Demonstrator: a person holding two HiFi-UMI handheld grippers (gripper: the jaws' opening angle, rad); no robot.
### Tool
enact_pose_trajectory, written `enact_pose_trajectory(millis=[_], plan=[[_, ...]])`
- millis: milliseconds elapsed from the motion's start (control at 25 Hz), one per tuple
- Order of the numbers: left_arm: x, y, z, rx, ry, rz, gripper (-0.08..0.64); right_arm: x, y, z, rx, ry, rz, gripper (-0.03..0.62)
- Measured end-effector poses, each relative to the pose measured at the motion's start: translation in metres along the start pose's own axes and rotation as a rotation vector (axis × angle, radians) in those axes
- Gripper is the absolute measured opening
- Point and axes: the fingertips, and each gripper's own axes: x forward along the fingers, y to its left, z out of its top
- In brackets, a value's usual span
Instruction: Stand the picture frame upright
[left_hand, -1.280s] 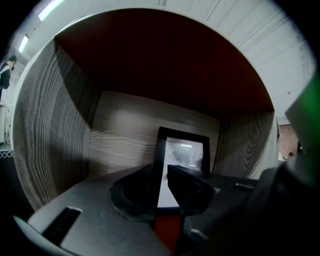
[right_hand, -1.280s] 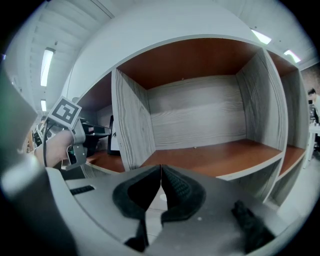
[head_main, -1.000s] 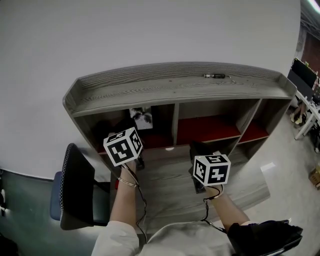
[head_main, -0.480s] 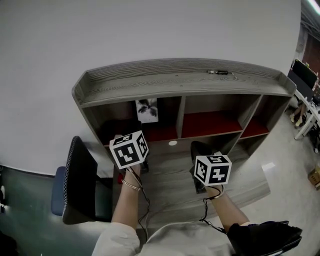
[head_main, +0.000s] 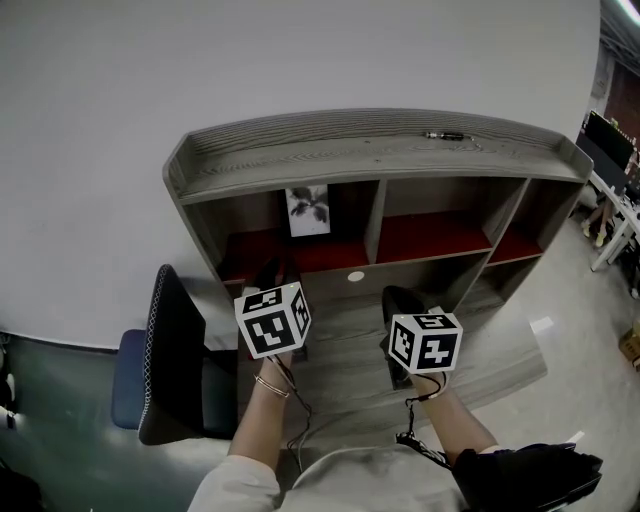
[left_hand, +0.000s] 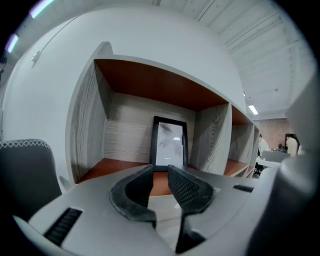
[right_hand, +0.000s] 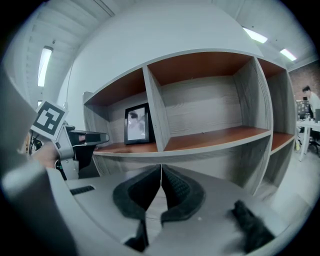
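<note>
The black picture frame (head_main: 308, 210) with a grey plant print stands upright against the back wall of the shelf unit's left compartment (head_main: 250, 250). In the left gripper view the picture frame (left_hand: 169, 142) is straight ahead, beyond the jaws. My left gripper (head_main: 275, 278) hovers over the desk in front of that compartment, apart from the frame. Its jaws (left_hand: 160, 169) stand open with nothing between them. My right gripper (head_main: 400, 305) is held over the desk before the middle compartment, its pads (right_hand: 160, 167) shut together and empty. From there the picture frame (right_hand: 136, 123) and left gripper (right_hand: 82, 137) show at the left.
The grey wooden shelf unit (head_main: 370, 160) has several compartments with red floors. A small dark pen-like object (head_main: 444, 135) lies on its top. A white round spot (head_main: 355, 276) marks the desk. A black office chair (head_main: 170, 360) stands left of the desk.
My left gripper has drawn back from the left compartment toward me. The frame stays upright inside. The right gripper has barely moved.
</note>
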Motion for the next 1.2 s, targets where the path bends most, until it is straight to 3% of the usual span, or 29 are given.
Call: enact_pose_trajectory(millis=[560, 1000, 1200], plan=[[-0.052, -0.020, -0.023, 0.048, -0.041, -0.051, 0.067, -0.019, 0.013, -0.033, -0.010, 0.054, -0.026, 0.032], [-0.068, -0.061, -0.064, 0.064, 0.009, -0.076, 0.027, -0.037, -0.003, -0.042, -0.011, 0.045, -0.006, 0.032], [-0.080, -0.080, -0.083, 0.023, 0.049, -0.054, 0.017, -0.052, -0.014, -0.040, -0.044, 0.024, 0.010, 0.032]])
